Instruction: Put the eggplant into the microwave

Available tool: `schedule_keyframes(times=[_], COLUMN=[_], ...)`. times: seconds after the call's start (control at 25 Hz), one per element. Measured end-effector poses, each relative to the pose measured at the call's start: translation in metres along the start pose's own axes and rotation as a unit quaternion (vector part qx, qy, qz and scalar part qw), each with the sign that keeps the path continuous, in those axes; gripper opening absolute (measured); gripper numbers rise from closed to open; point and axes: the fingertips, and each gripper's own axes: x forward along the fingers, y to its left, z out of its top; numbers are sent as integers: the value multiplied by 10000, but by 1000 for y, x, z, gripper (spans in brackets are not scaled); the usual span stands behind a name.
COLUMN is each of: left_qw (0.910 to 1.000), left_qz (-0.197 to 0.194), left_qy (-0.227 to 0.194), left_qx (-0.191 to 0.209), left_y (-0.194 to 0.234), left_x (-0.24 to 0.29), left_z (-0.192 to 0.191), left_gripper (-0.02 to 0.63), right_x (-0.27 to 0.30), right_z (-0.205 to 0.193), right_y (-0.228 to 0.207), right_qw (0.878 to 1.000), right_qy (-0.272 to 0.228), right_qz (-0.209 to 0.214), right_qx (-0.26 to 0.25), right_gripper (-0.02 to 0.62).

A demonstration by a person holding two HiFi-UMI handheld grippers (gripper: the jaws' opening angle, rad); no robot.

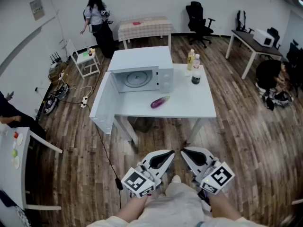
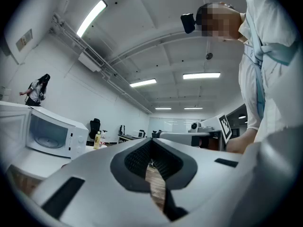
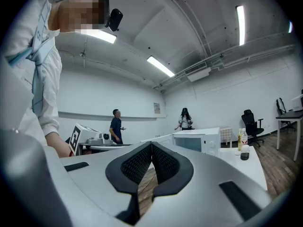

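Ahead, eggplant (image 1: 160, 101) before open microwave (image 1: 142, 70), bottles (image 1: 195, 73) alongside; left claw (image 1: 169, 153) and right claw (image 1: 184, 152) closed, empty.

Bottles (image 1: 195, 69) by the microwave (image 1: 139, 60): labels too small, possibly drinks.

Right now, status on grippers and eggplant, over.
Left gripper and right gripper shut, empty. Eggplant on table by microwave, door open. Bottles aside, nothing blocking.
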Motion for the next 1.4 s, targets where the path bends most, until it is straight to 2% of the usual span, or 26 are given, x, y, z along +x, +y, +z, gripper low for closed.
schedule_keyframes(times=[0.12, 0.52, 0.64, 0.84, 1.16, 1.4], left_qw=[10000, 9984, 9983, 9979, 9987, 9990], left_qz=[23, -124, -211, -256, -187, -102], left_qy=[33, -428, -402, -452, -258, -254], left_qx=[-16, 335, 365, 388, 394, 363], left_y=[5, 22, 24, 33, 59, 74], left_x=[3, 23, 30, 43, 76, 103], left_z=[-1, 29, 29, 32, 33, 34], left_gripper=[2, 2, 2, 2, 2, 2], right_x=[4, 21, 24, 30, 42, 51], right_z=[1, 19, 21, 20, 31, 39], right_y=[-2, -18, -23, -35, -82, -113], right_qw=[10000, 9993, 9991, 9986, 9980, 9976], right_qy=[-17, -233, -251, -378, -399, -295], right_qz=[35, 133, 202, 356, 460, 633], right_qx=[4, -264, -279, 26, 155, -14], right_gripper=[32, 32, 32, 35, 35, 35])
